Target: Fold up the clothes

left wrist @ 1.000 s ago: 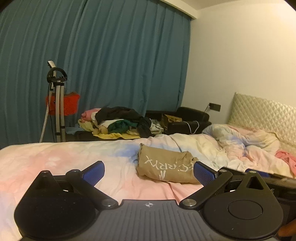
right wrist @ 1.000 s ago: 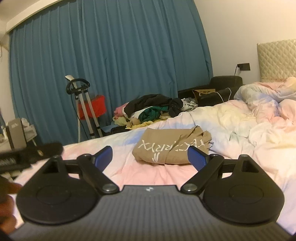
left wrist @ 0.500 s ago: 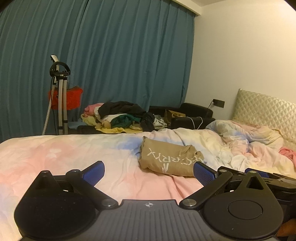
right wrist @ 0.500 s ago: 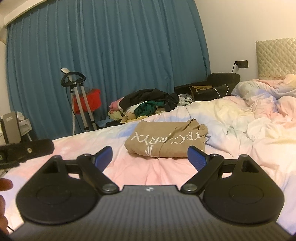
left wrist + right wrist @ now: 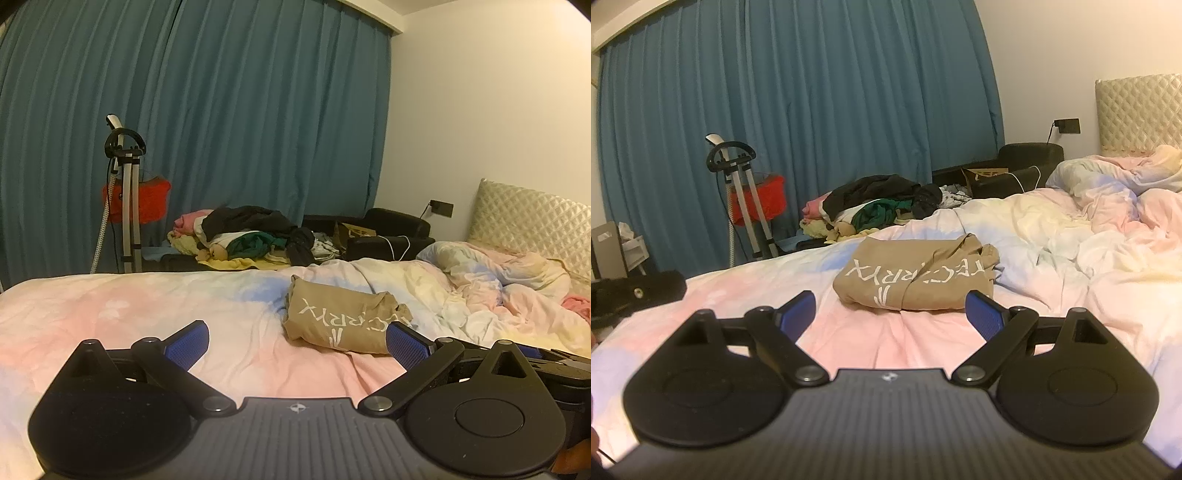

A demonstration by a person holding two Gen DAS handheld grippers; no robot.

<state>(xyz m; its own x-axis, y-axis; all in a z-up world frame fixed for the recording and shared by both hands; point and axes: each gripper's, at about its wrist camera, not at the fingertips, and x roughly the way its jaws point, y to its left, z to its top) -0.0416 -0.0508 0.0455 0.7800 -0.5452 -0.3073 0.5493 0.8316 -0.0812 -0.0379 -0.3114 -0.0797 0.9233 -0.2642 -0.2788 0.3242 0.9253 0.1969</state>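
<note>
Two sets of tongs, left tongs [image 5: 297,341] and right tongs [image 5: 890,312], hang spread wide and empty above the pink pastel bed [image 5: 923,332]. Beyond them, mid-bed, lies the folded tan cotton shirt with white lettering [image 5: 916,275], touching neither.

The left gripper [image 5: 297,341] is held low and level over the bed [image 5: 110,314], its two blue-padded fingers [image 5: 186,345] spread wide with nothing between them. The right gripper [image 5: 890,312] hovers over the same bed at about the same height, fingers [image 5: 984,317] equally wide apart and empty. Seen from the left wrist, the right gripper's black body lies just beside the left one, low above the bed.
</note>
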